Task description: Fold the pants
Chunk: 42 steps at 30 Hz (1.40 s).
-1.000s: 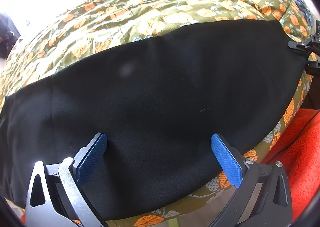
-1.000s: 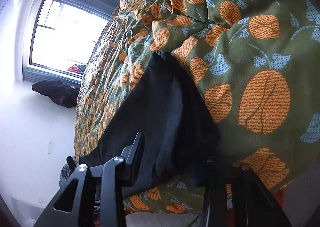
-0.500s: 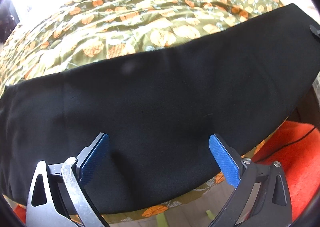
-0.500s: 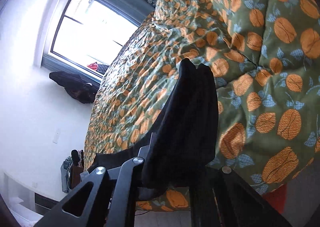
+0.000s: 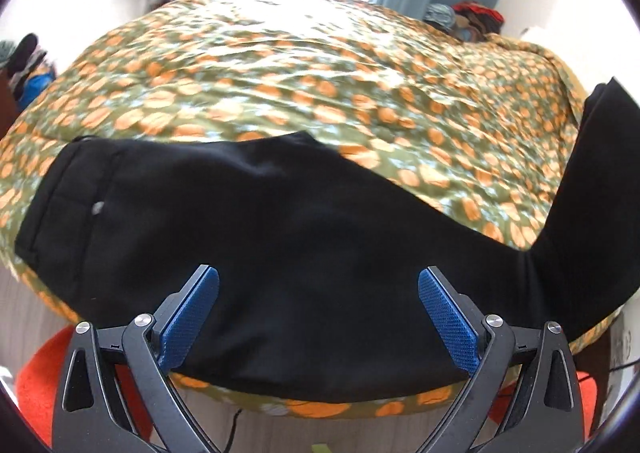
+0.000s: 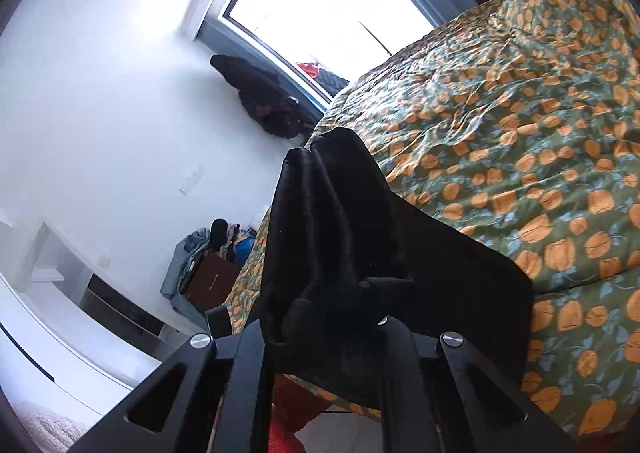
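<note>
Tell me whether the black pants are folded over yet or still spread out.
Not folded over yet: the pants lie mostly spread on the bedspread, with one end lifted, bunched in the right gripper.

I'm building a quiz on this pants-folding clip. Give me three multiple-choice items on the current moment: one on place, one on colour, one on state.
1. Where do the pants lie?
A. on the floor
B. along the near edge of the bed
C. on a chair

2. What colour are the left tool's pads?
A. blue
B. red
C. white

3. What is the right tool doing?
A. hanging open
B. gripping the quilt
C. gripping a raised pant end

Answers: 1 B, black cloth lies on the floral quilt's near edge; 2 A, both pads show blue; 3 C, black fabric bunches between its fingers, lifted off the bed.
</note>
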### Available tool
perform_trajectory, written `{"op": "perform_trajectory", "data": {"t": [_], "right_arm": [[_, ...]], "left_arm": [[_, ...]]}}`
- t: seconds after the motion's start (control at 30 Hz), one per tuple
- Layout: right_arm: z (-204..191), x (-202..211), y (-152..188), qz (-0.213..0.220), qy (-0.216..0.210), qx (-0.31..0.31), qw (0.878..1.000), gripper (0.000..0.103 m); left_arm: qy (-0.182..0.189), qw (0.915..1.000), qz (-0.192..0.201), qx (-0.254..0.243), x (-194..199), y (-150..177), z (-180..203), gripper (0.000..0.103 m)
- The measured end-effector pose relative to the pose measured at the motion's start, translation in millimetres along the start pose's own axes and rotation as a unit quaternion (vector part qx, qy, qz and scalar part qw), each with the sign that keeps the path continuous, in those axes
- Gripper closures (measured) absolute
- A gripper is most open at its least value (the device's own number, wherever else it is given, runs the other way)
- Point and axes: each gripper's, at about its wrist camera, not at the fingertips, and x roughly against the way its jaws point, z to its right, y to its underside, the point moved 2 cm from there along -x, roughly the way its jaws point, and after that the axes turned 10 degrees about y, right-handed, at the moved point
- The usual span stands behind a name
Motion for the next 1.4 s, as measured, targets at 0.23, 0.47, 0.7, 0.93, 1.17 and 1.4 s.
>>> {"op": "perform_trajectory", "data": {"t": [0.23,0.47,0.7,0.93,1.17,1.4], "right_arm": [[-22.8,-169.1,133.5,-0.141,0.100,0.098,0.980,0.033],[0.3,-51.3,183.2,-0.024,0.202,0.271,0.941,0.009],[73.0,23.3,182.6,0.005,0.282,0.145,0.948,0.005],[79.5,22.4,173.0,0.012,0.262,0.125,0.957,0.005],[81.8,17.3,176.2,0.009,0.255,0.117,0.960,0.005],[91.2,30.3,170.8,0.033,0.271,0.090,0.958,0.005]], "left_arm": [[-0.076,0.9963,-0.029,0.026,12.0,51.6,-73.0,0.003],[0.003,0.9998,-0.008,0.020,26.2,58.6,-45.8,0.003],[0.087,0.9866,-0.048,-0.129,-15.6,39.4,69.9,0.018],[0.008,0.9854,-0.111,-0.128,-67.0,47.3,69.2,0.052],[0.012,0.9885,-0.097,-0.116,-51.4,49.0,65.5,0.100],[-0.024,0.9916,-0.104,-0.073,-53.7,55.9,24.5,0.102]]}}
